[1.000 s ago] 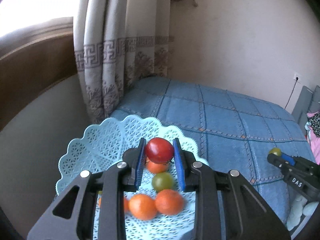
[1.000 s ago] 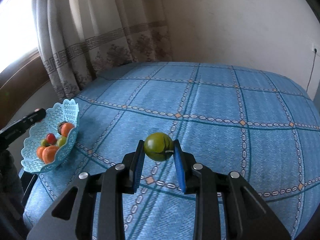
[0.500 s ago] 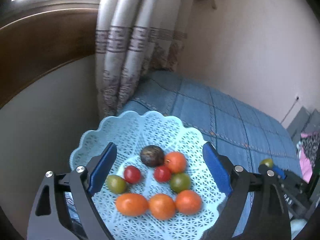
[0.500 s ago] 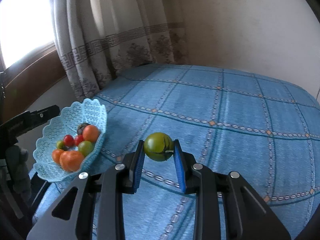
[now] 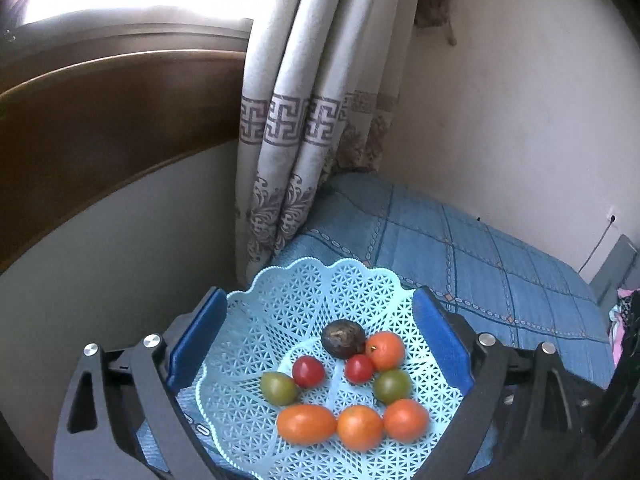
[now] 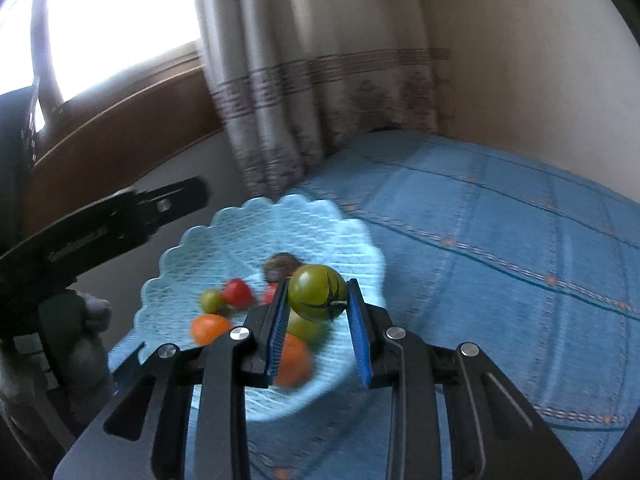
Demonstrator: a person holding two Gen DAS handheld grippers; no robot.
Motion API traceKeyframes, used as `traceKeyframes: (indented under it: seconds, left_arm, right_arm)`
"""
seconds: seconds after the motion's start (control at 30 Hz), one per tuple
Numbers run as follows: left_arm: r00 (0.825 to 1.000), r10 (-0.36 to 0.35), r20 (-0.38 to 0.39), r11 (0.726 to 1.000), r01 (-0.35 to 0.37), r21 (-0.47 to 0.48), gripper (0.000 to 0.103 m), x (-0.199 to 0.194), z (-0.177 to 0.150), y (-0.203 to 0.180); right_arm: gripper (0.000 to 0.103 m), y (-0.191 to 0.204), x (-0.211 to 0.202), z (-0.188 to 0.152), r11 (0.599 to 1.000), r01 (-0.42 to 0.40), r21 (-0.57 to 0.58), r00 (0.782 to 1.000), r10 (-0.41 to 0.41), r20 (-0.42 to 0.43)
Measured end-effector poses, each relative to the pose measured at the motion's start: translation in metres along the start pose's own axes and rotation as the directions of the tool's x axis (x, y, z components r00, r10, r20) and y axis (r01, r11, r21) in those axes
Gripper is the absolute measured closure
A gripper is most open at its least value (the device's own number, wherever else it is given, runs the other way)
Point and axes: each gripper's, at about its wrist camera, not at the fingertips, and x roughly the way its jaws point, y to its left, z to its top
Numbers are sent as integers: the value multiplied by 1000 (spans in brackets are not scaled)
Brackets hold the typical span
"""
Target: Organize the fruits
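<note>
Nine small fruits lie in the pale blue plastic lattice basket with a scalloped rim [image 5: 280, 280], which stands on the corner of the bed under a blue checked bedspread [image 5: 500, 264], near the beige patterned curtain [image 5: 296, 128]. At the front of the basket floor three orange tomatoes [image 5: 360, 427] lie in a row, touching one another. Behind this row are two small green tomatoes [image 5: 279, 388], one on each side, and between them, a little further back, two small red cherry tomatoes [image 5: 308, 372]. At the back of the basket a dark brown round fruit [image 5: 343, 338] touches a fourth orange fruit [image 5: 385, 350].

The left gripper [image 5: 320, 340] is released: its two blue-padded fingers [image 5: 198, 336] stand wide apart, one on each side of the basket, and they grasp nothing.

The right gripper [image 6: 318, 312] is clenched on a round green tomato with a dark cracked mark on its skin [image 6: 317, 292]. This tomato sits between the blue pads, above the near side of the basket, not touching the fruits below. The right wrist view is blurred, so the fruits under it are only patches of colour. In this view the black body of the left gripper shows to the left of the basket, together with a person's gloved hand [image 6: 76, 332] below it.
</note>
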Motion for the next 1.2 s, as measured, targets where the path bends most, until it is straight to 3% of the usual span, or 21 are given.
traceKeyframes:
  seconds: [0.2, 0.27, 0.3, 0.57, 1.07, 1.2]
  left_arm:
    - [999, 28, 18, 1000, -28, -14, 8, -3, 4, 7]
    - [1000, 25, 18, 999, -25, -24, 8, -4, 5, 11]
    - [1000, 25, 18, 999, -25, -29, 8, -4, 5, 12]
    - [999, 34, 10, 999, -34, -37, 5, -1, 3, 11]
    - [999, 37, 30, 999, -38, 31, 3, 0, -1, -8]
    - [998, 54, 42, 998, -56, 33, 3, -5, -2, -8]
  right_arm:
    - [73, 32, 25, 6, 998, -27, -62, 999, 25, -42]
    - [61, 32, 27, 6, 998, -34, -51, 999, 32, -44]
    - [48, 30, 26, 6, 999, -34, -43, 999, 32, -39]
    - [47, -3, 2, -1, 1000, 2, 30, 1000, -3, 13]
    - [47, -50, -20, -25, 987, 50, 153, 998, -54, 21]
    - [32, -49, -33, -23, 985, 39, 169, 997, -50, 59]
